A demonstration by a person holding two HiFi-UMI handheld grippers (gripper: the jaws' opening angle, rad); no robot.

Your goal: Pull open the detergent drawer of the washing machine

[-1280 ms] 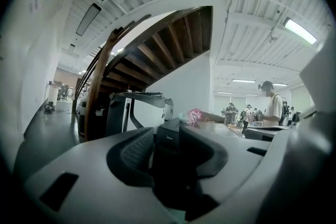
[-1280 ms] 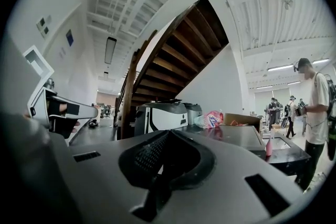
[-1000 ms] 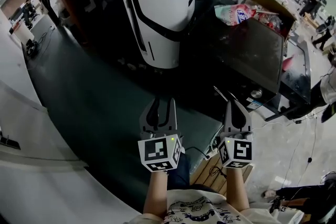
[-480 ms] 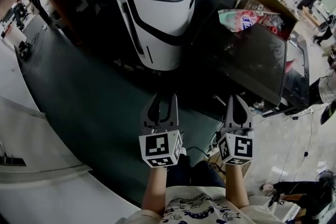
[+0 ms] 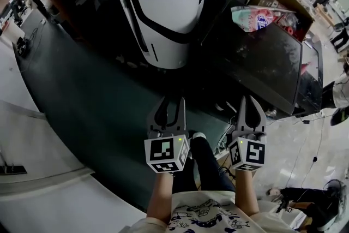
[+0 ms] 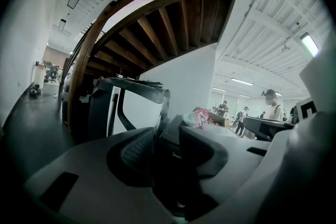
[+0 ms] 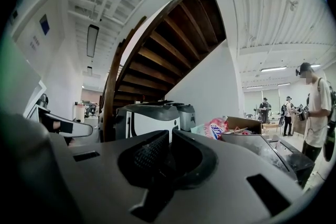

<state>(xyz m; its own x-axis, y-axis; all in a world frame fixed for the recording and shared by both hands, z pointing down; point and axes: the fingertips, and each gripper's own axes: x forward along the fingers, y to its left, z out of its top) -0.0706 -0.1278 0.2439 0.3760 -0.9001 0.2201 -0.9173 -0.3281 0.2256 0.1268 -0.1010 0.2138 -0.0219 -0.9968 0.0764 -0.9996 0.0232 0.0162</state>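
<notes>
Two grippers hover well short of the dark washing machine (image 5: 256, 63) ahead. Left gripper (image 5: 172, 100): jaws spread, nothing between. Right gripper (image 5: 249, 99): jaws pressed together. The drawer can't be made out.

Head cam sat above the person and looked steeply down and forward. The left hand-held gripper (image 5: 169, 102) and right hand-held gripper (image 5: 250, 100) were close, low centre, with the white unit (image 5: 169, 13) further off at the top. Each gripper cam rode low behind its own jaws, facing roughly level along them. The left one framed the unit larger. All three views shared the unit and the box (image 5: 283, 0). Both gripper cams also caught the stairs (image 6: 157, 23) from below.
</notes>
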